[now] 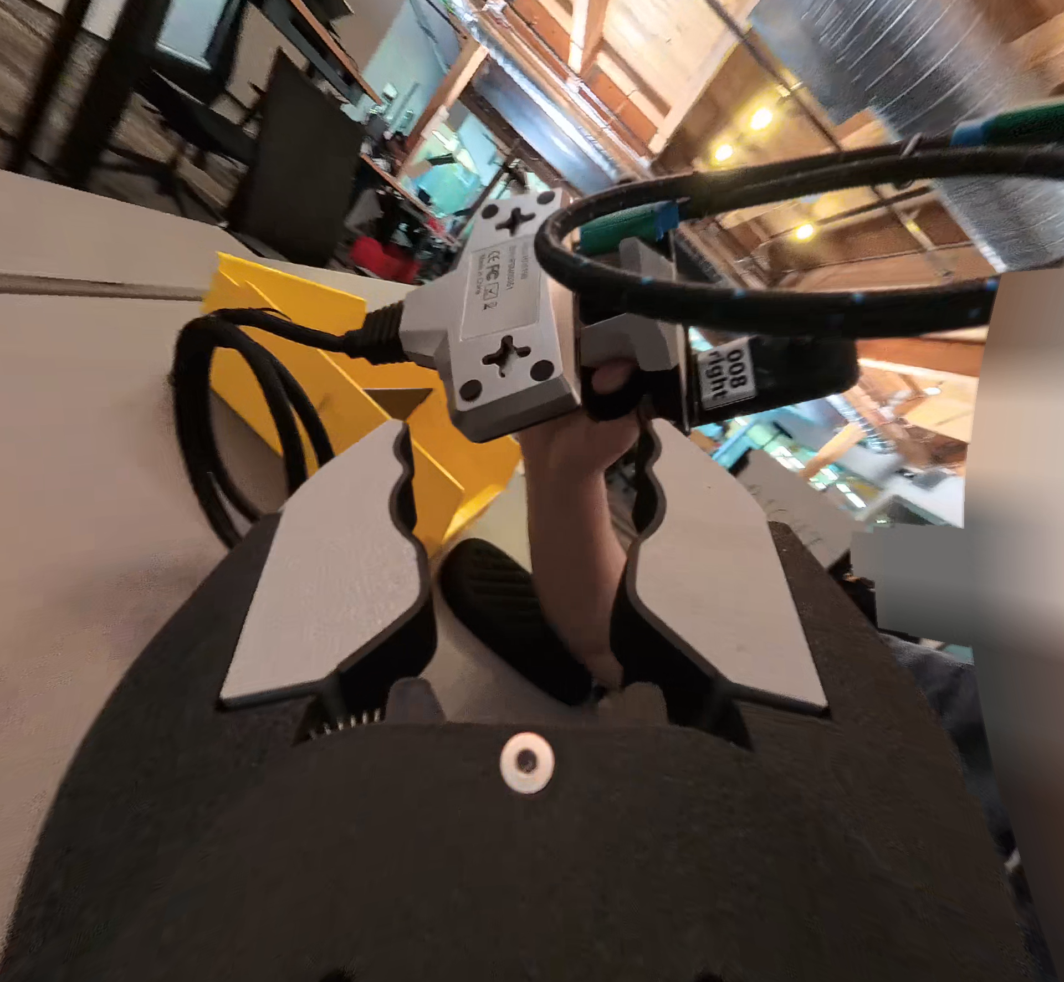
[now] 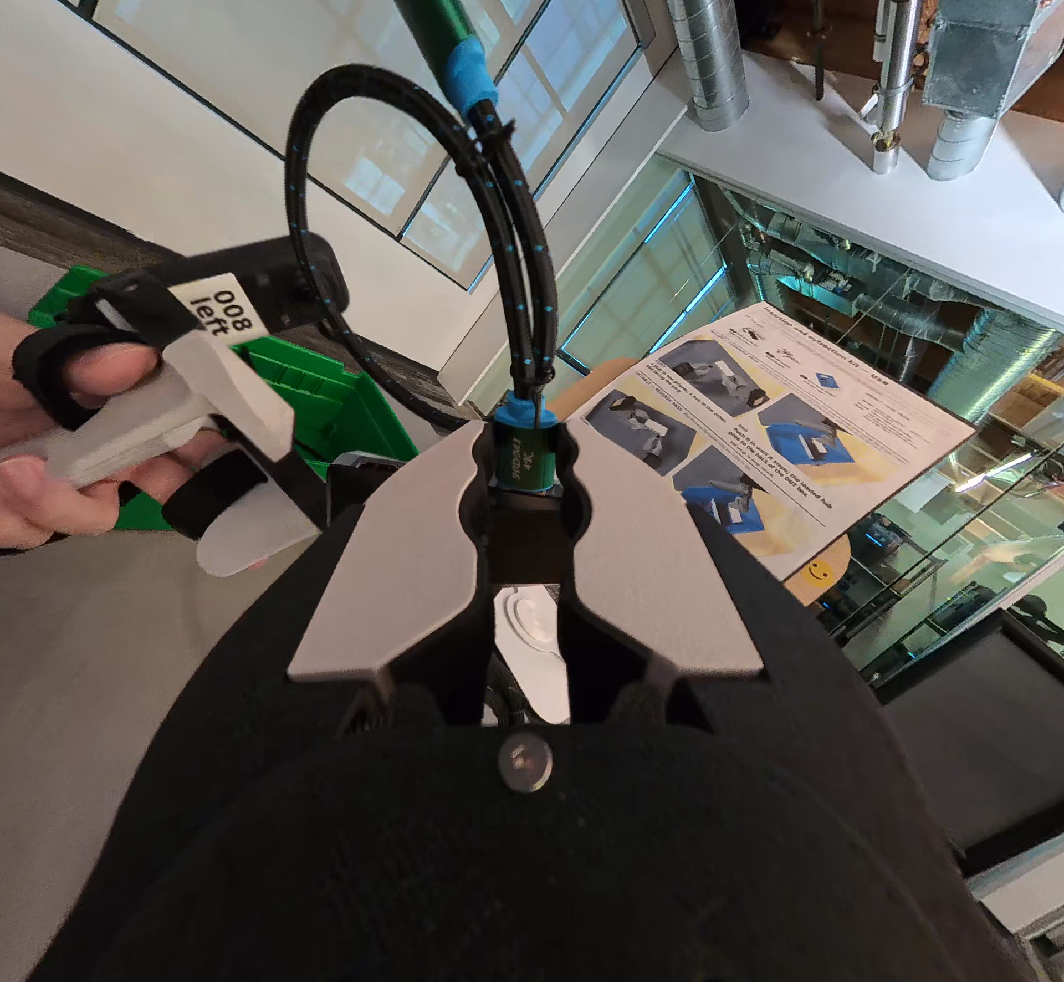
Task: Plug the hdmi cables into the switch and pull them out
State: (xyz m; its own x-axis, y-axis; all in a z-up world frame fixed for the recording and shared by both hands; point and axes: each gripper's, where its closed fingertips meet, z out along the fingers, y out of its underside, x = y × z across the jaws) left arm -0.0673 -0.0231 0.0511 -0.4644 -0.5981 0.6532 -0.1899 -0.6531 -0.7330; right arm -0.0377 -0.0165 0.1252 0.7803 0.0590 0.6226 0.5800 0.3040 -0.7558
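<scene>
My right gripper (image 2: 523, 439) is shut on the silver HDMI switch (image 2: 524, 540) and holds it in the air. A green HDMI plug (image 2: 521, 459) sits in the switch's far end, between the fingertips. Its black braided cable (image 2: 299, 177) loops up to a second green plug (image 2: 429, 4) that hangs free. In the left wrist view the switch (image 1: 506, 315) shows its underside just beyond my left gripper (image 1: 524, 436), which is open and empty. The seated plug (image 1: 619, 226) and the switch's own black lead (image 1: 196, 407) also show there.
A yellow bin (image 1: 345, 378) stands on the pale table (image 1: 86, 436) behind the switch. A green bin (image 2: 322, 407) is at the left and a printed instruction sheet (image 2: 777, 453) at the right. A hand (image 1: 576, 471) holds the right gripper. The grippers' ends are close to 8 centimeters from one another.
</scene>
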